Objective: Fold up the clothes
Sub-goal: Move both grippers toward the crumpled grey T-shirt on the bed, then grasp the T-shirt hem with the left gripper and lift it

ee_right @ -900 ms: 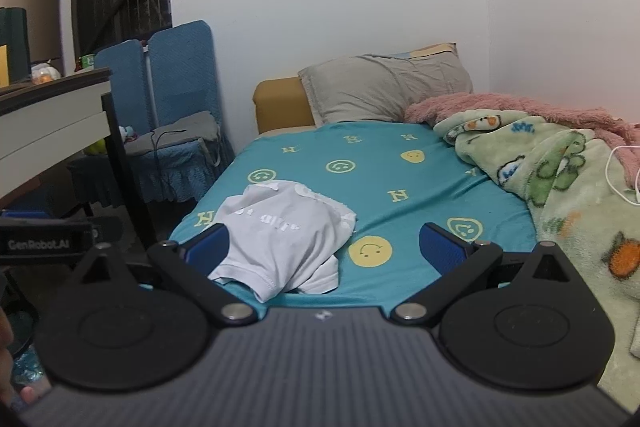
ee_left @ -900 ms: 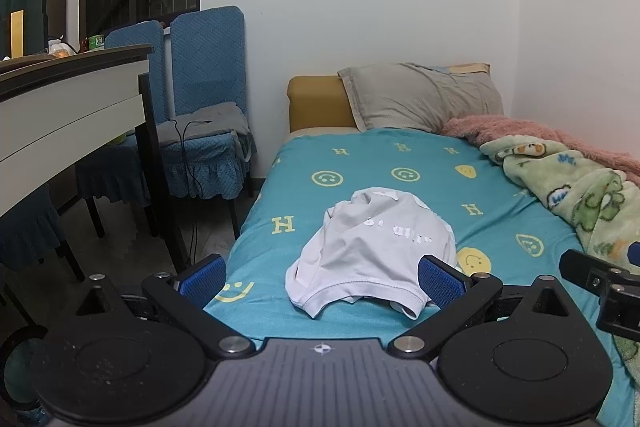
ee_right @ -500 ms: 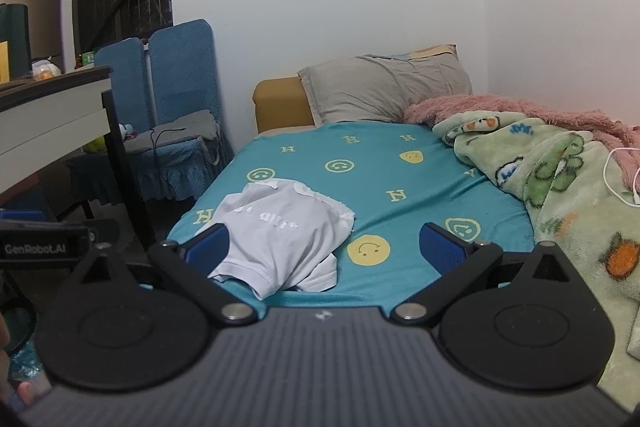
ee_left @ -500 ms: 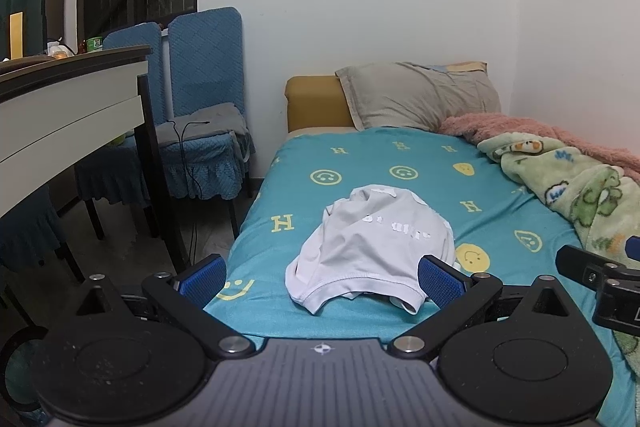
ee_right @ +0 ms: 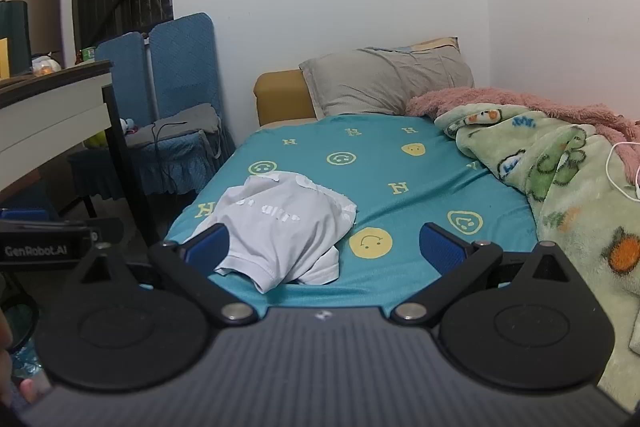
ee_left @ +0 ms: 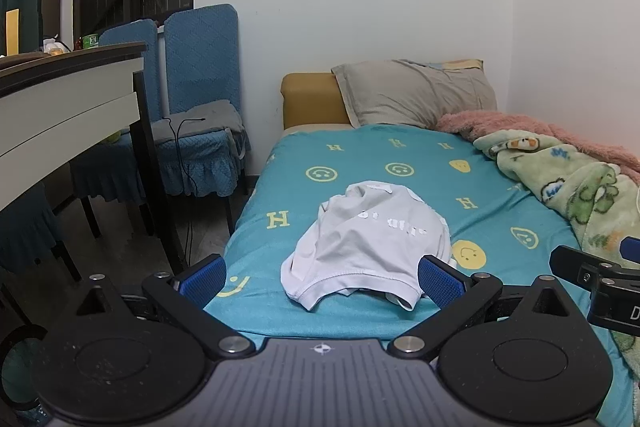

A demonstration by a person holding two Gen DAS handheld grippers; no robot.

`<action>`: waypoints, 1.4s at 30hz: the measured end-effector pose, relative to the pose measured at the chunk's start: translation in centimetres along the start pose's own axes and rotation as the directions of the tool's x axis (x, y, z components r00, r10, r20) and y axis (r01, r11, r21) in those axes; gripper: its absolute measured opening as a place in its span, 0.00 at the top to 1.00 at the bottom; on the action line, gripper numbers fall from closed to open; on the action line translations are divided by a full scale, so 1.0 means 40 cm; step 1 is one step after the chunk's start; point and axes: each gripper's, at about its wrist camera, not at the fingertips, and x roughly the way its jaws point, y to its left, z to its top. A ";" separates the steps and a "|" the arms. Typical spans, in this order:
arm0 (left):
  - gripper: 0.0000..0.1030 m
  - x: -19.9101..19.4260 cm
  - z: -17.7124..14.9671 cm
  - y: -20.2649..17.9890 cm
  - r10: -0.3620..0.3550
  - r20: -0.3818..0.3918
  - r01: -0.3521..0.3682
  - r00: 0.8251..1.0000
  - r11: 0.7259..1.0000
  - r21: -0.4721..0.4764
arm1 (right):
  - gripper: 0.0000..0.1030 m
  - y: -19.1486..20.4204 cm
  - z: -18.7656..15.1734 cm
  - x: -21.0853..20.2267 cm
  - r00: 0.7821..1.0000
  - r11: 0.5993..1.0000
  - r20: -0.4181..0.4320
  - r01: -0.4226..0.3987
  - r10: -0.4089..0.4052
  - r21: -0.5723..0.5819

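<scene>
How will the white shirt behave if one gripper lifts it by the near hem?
The shirt lies crumpled in soft folds, so it will probably hang limp and unfold. It looks thin, so likely light. The sheet under it is smooth; a push would probably bunch it.

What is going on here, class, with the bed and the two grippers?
A person holds a gripper in each hand at the foot of the bed. A crumpled white shirt lies on the sheet, not yet folded. The left gripper and right gripper are both open, touching nothing.
</scene>
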 end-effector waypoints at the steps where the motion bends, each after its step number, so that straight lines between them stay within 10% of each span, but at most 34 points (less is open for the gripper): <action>1: 0.00 0.001 0.000 0.000 0.000 0.000 0.000 1.000 1.000 0.001 | 0.00 0.001 0.000 0.001 1.000 1.000 0.000 0.003 -0.003 -0.002; 14: 0.00 0.000 0.004 0.014 -0.177 0.005 0.177 0.984 0.983 -0.048 | 0.00 0.000 0.023 -0.017 0.995 0.997 0.049 0.083 -0.083 -0.005; 22: 0.00 0.075 0.031 -0.029 -0.209 -0.136 0.214 0.968 0.977 0.018 | 0.00 0.002 0.119 -0.053 0.991 0.993 0.094 0.089 -0.097 0.079; 25: 0.03 0.143 0.020 -0.060 -0.227 -0.270 0.263 0.936 0.959 0.106 | 0.00 -0.004 0.168 -0.031 0.992 0.991 0.096 0.075 -0.086 0.114; 34: 0.17 0.420 -0.061 -0.022 -0.061 -0.465 0.178 0.883 0.961 0.212 | 0.00 -0.056 0.182 0.117 0.996 0.976 0.018 0.079 -0.085 0.205; 42: 0.37 0.570 -0.128 -0.030 0.110 -0.375 0.045 0.920 0.924 0.380 | 0.00 -0.093 0.003 0.287 0.995 0.985 -0.100 0.047 -0.031 0.165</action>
